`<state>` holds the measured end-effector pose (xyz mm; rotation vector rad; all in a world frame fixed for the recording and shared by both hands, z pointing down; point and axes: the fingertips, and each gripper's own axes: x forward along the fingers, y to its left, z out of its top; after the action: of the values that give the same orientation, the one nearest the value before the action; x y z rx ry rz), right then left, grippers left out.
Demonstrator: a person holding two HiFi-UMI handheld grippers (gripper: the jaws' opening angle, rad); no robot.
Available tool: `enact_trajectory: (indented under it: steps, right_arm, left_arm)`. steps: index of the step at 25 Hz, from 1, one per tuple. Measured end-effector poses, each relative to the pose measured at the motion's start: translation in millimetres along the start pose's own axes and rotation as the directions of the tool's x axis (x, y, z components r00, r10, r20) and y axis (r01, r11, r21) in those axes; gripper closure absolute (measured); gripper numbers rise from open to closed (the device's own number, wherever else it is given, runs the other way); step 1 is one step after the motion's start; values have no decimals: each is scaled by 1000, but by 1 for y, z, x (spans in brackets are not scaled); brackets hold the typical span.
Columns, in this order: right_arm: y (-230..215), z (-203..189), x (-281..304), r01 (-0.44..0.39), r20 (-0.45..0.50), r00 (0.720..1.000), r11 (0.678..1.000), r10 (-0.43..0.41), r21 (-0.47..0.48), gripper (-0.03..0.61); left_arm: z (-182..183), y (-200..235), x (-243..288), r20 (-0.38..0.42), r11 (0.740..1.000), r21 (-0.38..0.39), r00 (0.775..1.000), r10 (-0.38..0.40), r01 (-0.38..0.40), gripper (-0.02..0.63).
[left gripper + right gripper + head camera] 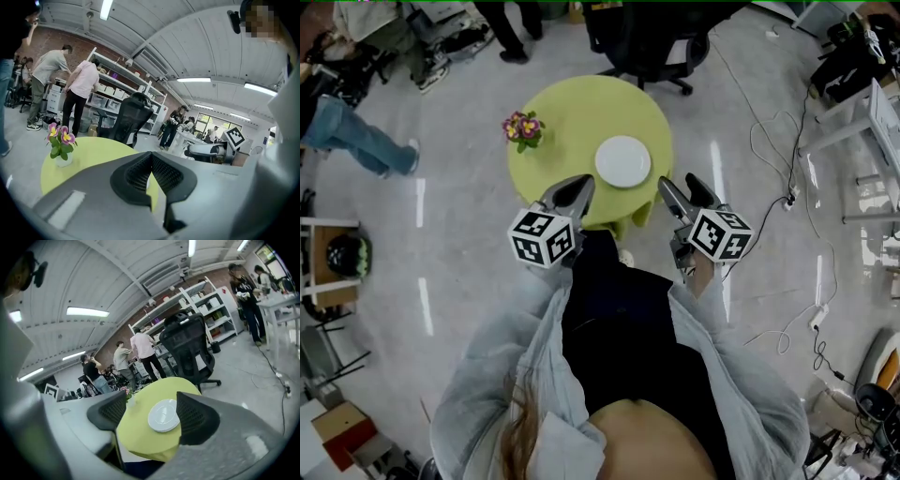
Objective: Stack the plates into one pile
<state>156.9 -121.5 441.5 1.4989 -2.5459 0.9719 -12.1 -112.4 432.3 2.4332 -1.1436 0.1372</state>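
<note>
Both grippers are raised level in front of the person's torso, at the table's near edge. Left gripper (581, 184) has its jaws closed together, empty. Right gripper (680, 182) has its jaws partly apart, nothing between. White plates (623, 161) sit as one round stack, count unclear, right of centre on the green table (572, 108). Potted flowers (523, 128) stand at its left edge.
</note>
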Motion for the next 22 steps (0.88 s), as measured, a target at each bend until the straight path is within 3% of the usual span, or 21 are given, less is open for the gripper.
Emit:
enact_trajectory:
  steps: [3,5,8,12,22]
  right_arm:
    - [10,4,-10,13,31,999,991,-9,-134,292]
    - [14,7,-17,37,61,998,981,-26,-190,356]
    - [15,8,-26,53,80,996,973,-36,-226,448]
    - [8,-7,-31,76,31,997,967,-70,-243,577]
    - [3,-16,-31,81,1,997,970,-83,-228,577]
  left_arm:
    - [4,-8,1,3,1000,13,1000,-19,19,601]
    - [4,-10,1,-2,999,20,1000,-28,28,601]
    - [4,-13,2,-4,999,22,999,-36,36,601]
    - [1,-17,4,-5,998,30,999,-46,46,601]
    - [-9,-20,0,-23,999,30,999,-39,39,601]
